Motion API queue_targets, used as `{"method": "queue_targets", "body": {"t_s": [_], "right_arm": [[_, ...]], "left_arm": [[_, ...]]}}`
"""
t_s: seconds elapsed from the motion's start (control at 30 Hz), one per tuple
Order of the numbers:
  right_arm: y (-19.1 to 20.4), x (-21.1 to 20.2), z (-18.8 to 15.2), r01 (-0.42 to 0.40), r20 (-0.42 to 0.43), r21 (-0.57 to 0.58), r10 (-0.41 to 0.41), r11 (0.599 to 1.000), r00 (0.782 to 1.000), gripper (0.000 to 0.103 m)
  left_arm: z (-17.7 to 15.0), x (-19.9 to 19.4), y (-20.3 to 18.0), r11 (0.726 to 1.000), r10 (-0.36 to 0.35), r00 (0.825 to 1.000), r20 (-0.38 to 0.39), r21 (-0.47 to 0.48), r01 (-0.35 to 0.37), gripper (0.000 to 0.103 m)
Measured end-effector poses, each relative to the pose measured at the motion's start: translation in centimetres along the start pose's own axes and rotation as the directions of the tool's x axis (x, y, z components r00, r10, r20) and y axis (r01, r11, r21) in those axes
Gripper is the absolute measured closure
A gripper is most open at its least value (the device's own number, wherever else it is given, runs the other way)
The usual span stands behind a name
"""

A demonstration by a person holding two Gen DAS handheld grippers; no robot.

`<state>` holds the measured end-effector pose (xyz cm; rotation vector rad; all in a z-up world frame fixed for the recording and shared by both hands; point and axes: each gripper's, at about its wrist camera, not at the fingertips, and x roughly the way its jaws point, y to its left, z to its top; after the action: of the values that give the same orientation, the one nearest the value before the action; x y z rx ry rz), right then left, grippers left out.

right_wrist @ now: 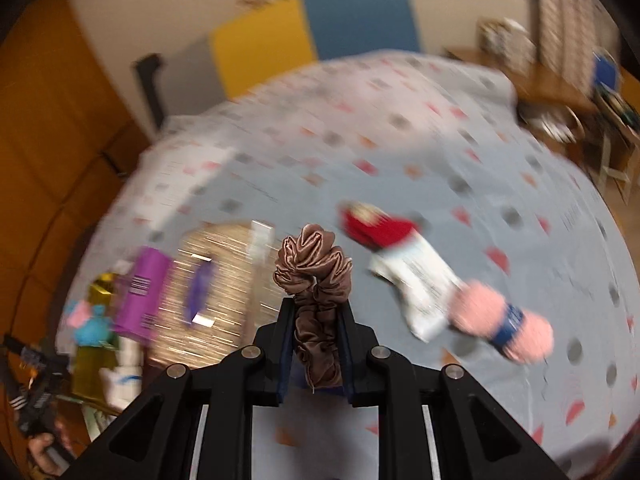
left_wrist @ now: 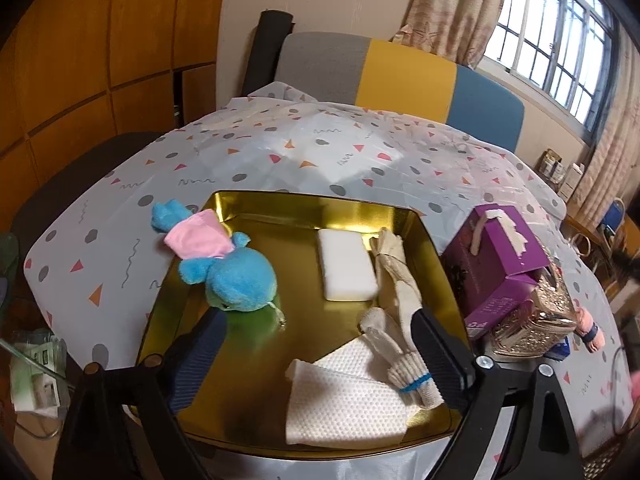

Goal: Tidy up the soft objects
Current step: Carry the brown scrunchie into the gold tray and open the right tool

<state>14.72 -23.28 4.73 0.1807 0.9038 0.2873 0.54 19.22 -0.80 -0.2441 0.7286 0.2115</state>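
- The brown scrunchie [right_wrist: 314,308] is standing upright between the right gripper [right_wrist: 316,320] pads, which are clamping it.
- The gold tray [right_wrist: 90,364] is lying to that gripper's left, probably lower, though blur hides detail.
- The left gripper [left_wrist: 316,334] is hanging spread over the tray, nearer it, holding nothing.

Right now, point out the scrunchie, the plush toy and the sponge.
scrunchie [right_wrist: 314,276]: right wrist view, on its satin folds above the fingers.
plush toy [left_wrist: 240,276]: left wrist view, on its blue head.
sponge [left_wrist: 346,266]: left wrist view, on its white top face.
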Motion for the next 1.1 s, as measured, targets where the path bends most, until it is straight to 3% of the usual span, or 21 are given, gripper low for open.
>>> {"method": "queue_targets", "body": {"t_s": [0.17, 0.27, 0.4, 0.53, 0.7, 0.77, 0.93, 1.0, 1.1], "right_arm": [[9.3, -1.6, 1.4, -0.157, 0.059, -0.186, 0.171, 0.970, 0.984, 0.084], [14.9, -1.5, 0.9, -0.259, 0.035, -0.286, 0.280, 0.923, 0.959, 0.084], [19.7, -0.1, 0.2, -0.388, -0.028, -0.317, 0.401, 0.865, 0.916, 0.084], [23.2, 2.9, -1.3, -0.422, -0.110, -0.331, 0.410, 0.844, 0.905, 0.084], [27.2, 8.6, -3.9, -0.408, -0.232, -0.344, 0.344, 0.846, 0.910, 0.082], [28.4, 11.3, -4.8, -0.402, -0.282, -0.326, 0.318, 0.855, 0.905, 0.075], [28.4, 14.2, -6.3, -0.408, -0.318, -0.263, 0.321, 0.874, 0.892, 0.042], [28.2, 14.4, -6.6, -0.413, -0.315, -0.249, 0.330, 0.876, 0.890, 0.036], [27.8, 14.1, -6.7, -0.405, -0.303, -0.250, 0.326, 0.880, 0.895, 0.036]], "left_arm": [[-0.2, 0.0, 1.6, 0.999, 0.025, 1.000, -0.003, -0.037, -0.025, 0.003], [-0.4, 0.0, 2.6, 0.998, 0.034, 0.999, -0.007, -0.060, -0.035, 0.003], [-0.4, -0.3, 3.8, 0.995, 0.054, 0.999, 0.003, -0.080, -0.054, 0.003], [-0.3, -0.7, 5.0, 0.989, 0.088, 0.996, 0.012, -0.117, -0.086, 0.000], [-0.5, -0.7, 5.6, 0.983, 0.152, 0.988, 0.007, -0.105, -0.151, 0.000], [-0.7, -1.0, 5.9, 0.982, 0.158, 0.987, 0.015, -0.111, -0.156, 0.000], [-0.9, -1.6, 6.8, 0.979, 0.167, 0.985, 0.045, -0.124, -0.160, 0.000], [-0.9, -1.6, 6.9, 0.979, 0.166, 0.985, 0.048, -0.128, -0.158, 0.000], [-1.0, -1.6, 6.9, 0.979, 0.166, 0.985, 0.049, -0.128, -0.159, 0.000]]}}
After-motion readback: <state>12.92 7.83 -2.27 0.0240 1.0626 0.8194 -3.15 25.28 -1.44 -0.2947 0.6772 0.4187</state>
